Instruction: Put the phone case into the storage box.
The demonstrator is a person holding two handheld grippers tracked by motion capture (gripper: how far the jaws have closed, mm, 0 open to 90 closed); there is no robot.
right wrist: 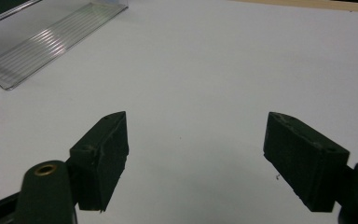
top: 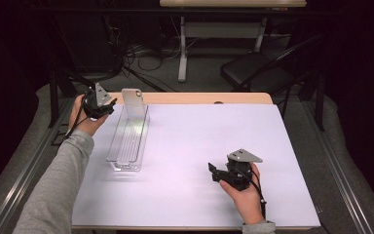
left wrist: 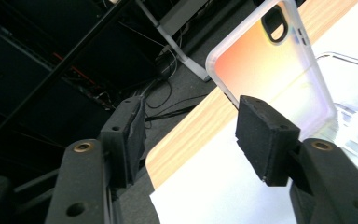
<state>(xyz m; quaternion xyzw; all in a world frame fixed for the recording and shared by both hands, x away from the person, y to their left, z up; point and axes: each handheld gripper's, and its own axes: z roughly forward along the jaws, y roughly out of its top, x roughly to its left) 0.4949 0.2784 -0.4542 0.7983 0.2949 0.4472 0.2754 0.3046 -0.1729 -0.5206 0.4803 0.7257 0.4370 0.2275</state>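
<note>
Phone case (top: 132, 102) is what the work turns on, so I place everything from the clear slotted rack (top: 126, 141) that holds it. Nearest me, well off to the right of the rack over bare white table (top: 199, 146), my right gripper (top: 215, 173) rests low with its jaws spread wide and nothing between them; in the right gripper view the rack's ribbed base (right wrist: 51, 44) lies far off at the upper left, so I judge this hand is simply parked out of the way. The rack itself runs lengthwise away from me, its slots there to keep a flat thing on edge. At its far end the phone case (left wrist: 265, 70) stands upright in one of those slots, leaning little if at all, with its camera cut-out at the top. Just left of that far end, my left gripper (top: 108, 105) hovers beside the case, jaws partly spread and empty. In the left gripper view, one pad (left wrist: 263, 140) sits in front of the case's lower edge without pressing on it. Beyond the rack, the table's wooden edge (top: 199, 98) shows, and past that a dark folding chair (top: 253, 70).
</note>
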